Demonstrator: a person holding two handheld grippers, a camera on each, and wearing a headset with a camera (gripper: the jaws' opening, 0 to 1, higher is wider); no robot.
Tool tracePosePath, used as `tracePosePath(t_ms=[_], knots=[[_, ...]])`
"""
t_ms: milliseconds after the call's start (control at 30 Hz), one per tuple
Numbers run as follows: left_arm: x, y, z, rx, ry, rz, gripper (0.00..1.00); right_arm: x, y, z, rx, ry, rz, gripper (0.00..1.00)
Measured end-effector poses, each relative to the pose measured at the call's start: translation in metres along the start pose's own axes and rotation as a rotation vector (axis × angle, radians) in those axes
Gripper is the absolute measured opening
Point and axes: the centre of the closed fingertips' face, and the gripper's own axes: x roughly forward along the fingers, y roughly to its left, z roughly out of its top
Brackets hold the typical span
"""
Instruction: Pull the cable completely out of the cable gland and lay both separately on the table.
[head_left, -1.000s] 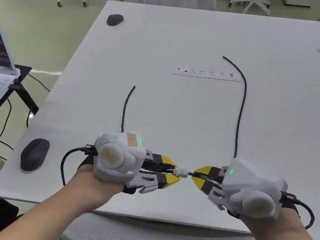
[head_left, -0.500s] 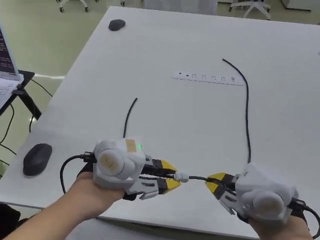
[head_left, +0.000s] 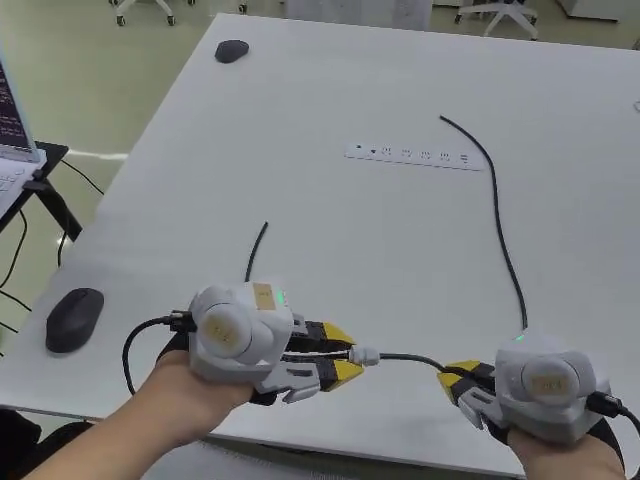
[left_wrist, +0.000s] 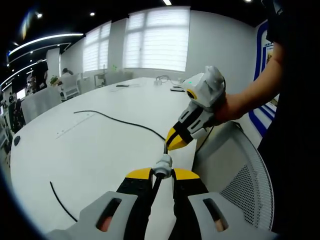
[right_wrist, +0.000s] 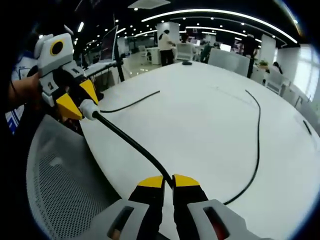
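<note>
Clearly the hands split the job: the left gripper is clamped on the white gland to anchor it. The right gripper is pinched tight on the black cable a little way off, so pulling apart should draw the cable through. Both hang at the near edge of the table, with the gland's long axis lying along the left jaws and pointing at the right gripper, and the cable beyond trails away across the tabletop.
</note>
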Motion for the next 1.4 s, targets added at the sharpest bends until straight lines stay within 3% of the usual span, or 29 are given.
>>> tracePosePath(t_ms=[533, 600, 667, 900, 1100, 1400], knots=[[-0.003, 0.003, -0.001, -0.027, 0.006, 0.019, 0.15, -0.011, 0.009, 0.005, -0.096, -0.021, 0.028, 0.06], [-0.003, 0.002, -0.001, -0.025, 0.009, 0.019, 0.15, -0.016, 0.016, 0.011, -0.107, -0.017, 0.039, 0.11], [-0.003, 0.002, -0.002, -0.029, 0.009, 0.019, 0.15, -0.021, 0.027, 0.022, -0.201, -0.031, 0.051, 0.14], [-0.002, 0.0, -0.002, -0.034, 0.016, 0.02, 0.15, -0.024, 0.058, 0.05, -0.361, -0.073, 0.069, 0.17], [-0.001, 0.001, 0.0, -0.043, 0.019, 0.021, 0.15, -0.02, 0.069, 0.057, -0.41, -0.087, 0.076, 0.14], [0.001, -0.001, 0.002, -0.033, 0.022, 0.012, 0.15, -0.016, 0.074, 0.064, -0.425, -0.102, 0.088, 0.09]])
